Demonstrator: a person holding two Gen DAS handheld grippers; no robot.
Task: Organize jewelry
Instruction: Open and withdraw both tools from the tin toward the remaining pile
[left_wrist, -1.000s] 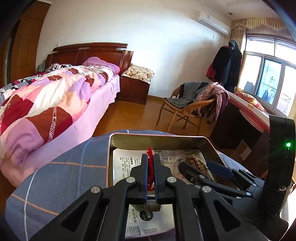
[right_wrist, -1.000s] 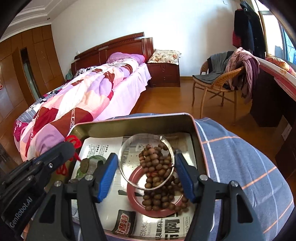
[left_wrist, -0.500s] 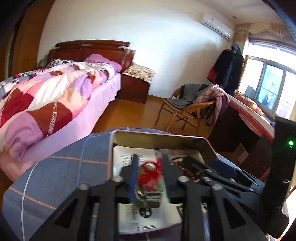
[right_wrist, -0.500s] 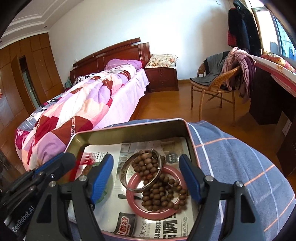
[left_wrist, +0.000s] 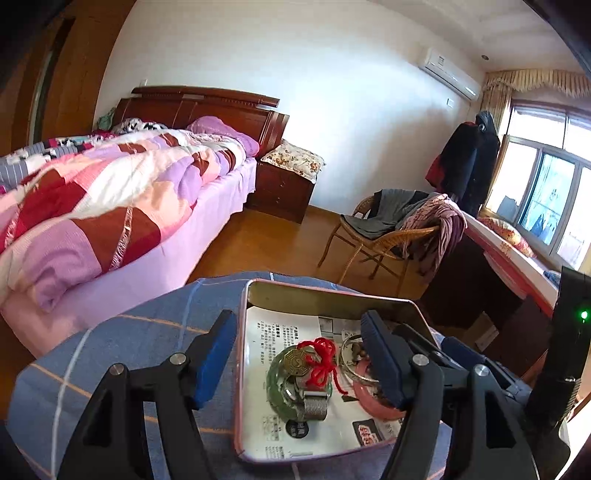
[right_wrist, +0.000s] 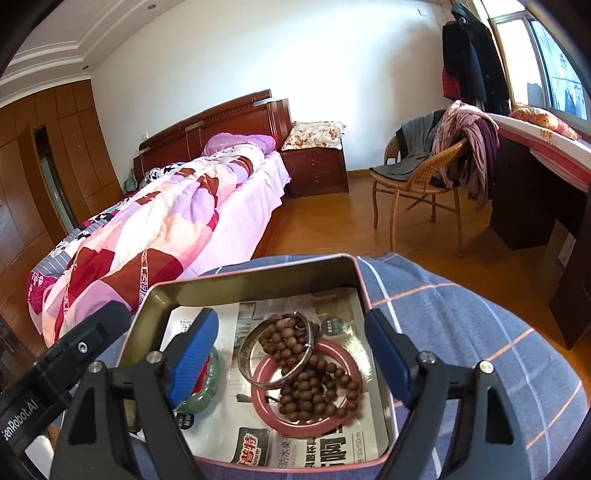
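a sunlit bedroom, with a blue plaid cloth (right_wrist: 461, 332) covering the work surface nearest the cameras. on it sits a shallow rectangular metal tin (right_wrist: 258, 280), lined with newsprint, where the jewelry now lies. both claws hover over the tin, angled downward, jaws opening and gripping nothing: the left gripper (left_wrist: 299, 358) straddles a green jade bangle (left_wrist: 277, 373) piled with a brass charm on a knotted red cord (left_wrist: 321, 354) and a mesh-band watch (left_wrist: 314, 404); the right gripper (right_wrist: 291, 354) straddles a thin silver bangle (right_wrist: 255, 350), a string of brown wooden beads (right_wrist: 306, 376) and a pink ring-shaped bangle (right_wrist: 340, 347). the jade likely is heavy, slick and brittle, best taken across its rim; the beads are limp and will sag, so pinch a bunched section; the cord is soft and easy to snag. beyond, a quilted bed (right_wrist: 166, 221) and a wicker chair (right_wrist: 417, 184).
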